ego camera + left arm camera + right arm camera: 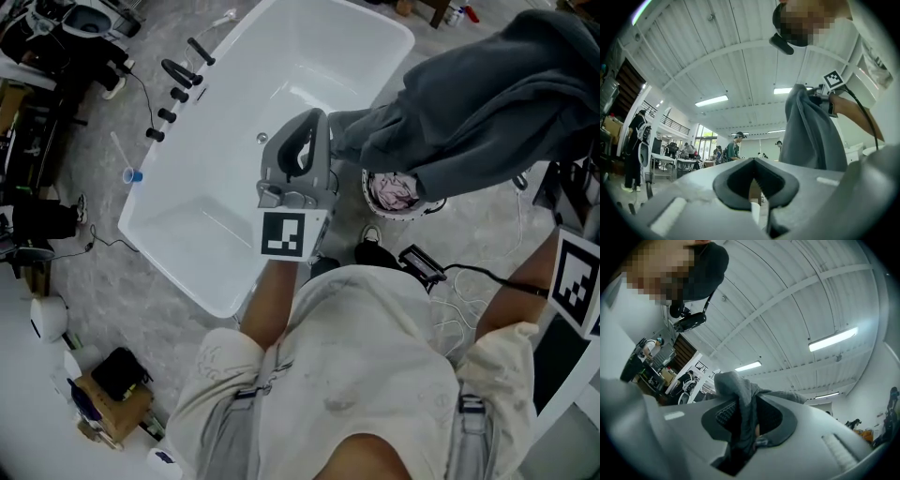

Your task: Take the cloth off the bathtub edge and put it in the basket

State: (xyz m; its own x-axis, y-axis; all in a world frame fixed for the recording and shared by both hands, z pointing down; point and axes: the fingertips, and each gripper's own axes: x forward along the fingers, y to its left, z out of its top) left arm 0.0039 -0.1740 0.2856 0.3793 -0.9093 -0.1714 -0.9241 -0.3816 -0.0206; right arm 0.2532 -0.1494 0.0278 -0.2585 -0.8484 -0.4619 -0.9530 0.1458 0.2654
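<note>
Grips grey cloth [487, 94] in R claw [740, 416], high up, prob. to clear basket [411, 216] below; L claw [753, 164] closed, empty.

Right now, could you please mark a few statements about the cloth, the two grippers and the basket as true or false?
1. The right gripper is clamped on the grey cloth. True.
2. The cloth lies on the bathtub edge. False: it hangs in the air from the right gripper.
3. The left gripper grips a corner of the cloth. False: its jaws are shut on nothing.
4. The basket stands on the floor beside the bathtub. True.
</note>
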